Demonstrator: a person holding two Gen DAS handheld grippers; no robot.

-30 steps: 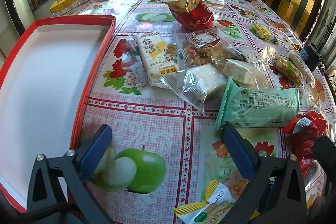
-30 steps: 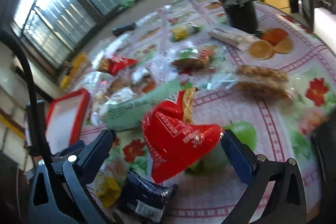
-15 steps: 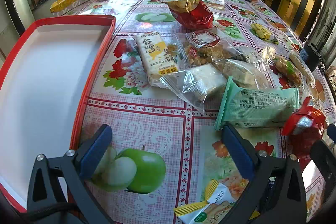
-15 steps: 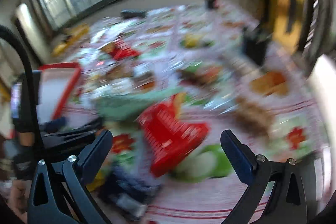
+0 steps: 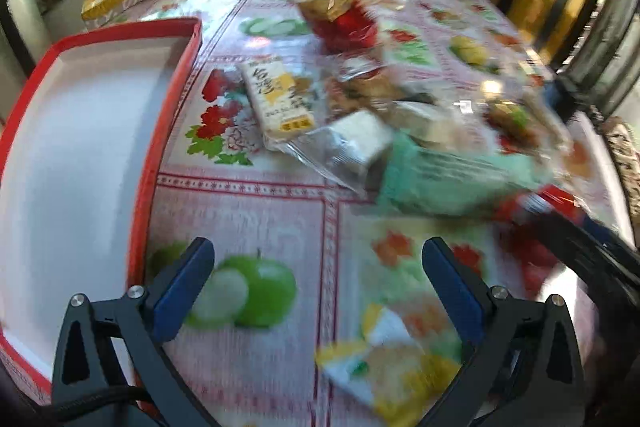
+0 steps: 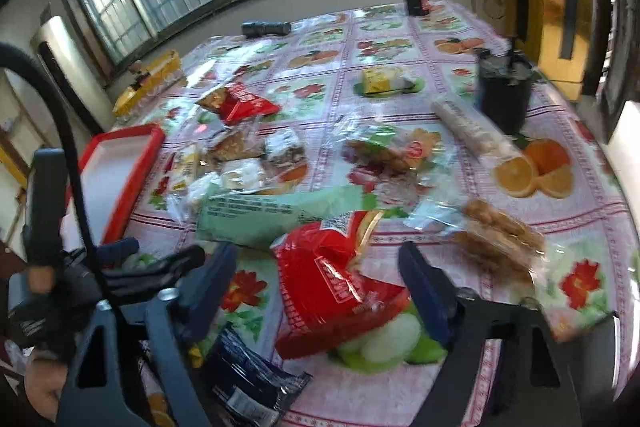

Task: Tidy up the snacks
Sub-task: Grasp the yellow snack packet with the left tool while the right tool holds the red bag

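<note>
The right tool [image 6: 316, 279] had its jaws just closing in around the red snack bag [image 6: 332, 283], one blue pad to each side of it, though whether the pads actually pressed the wrapper could not be told from this angle (a gap seemed to show on both sides). That bag lay tilted on the flowered tabletop [image 6: 400, 67], partly over a printed green apple, with a dark blue packet [image 6: 248, 383] just beside it toward the camera. Behind it sat the long mint-green packet [image 6: 264, 211], and beyond that a huddle of clear-wrapped pastries [image 6: 248, 155] and a second red bag [image 6: 240, 103]. Over to the side, two clear packs of brown sticks [image 6: 496, 235] rested apart from the pile. The left tool [image 5: 318, 283] hung with its jaws spread wide and nothing between them, above a bare patch of tabletop. A yellow-and-white packet [image 5: 392, 359] lay just beside its right pad. The red-rimmed tray [image 5: 144, 163] with its white floor sat at the left edge, near the left tool. A black cup [image 6: 504, 95] stood at the far side.
</note>
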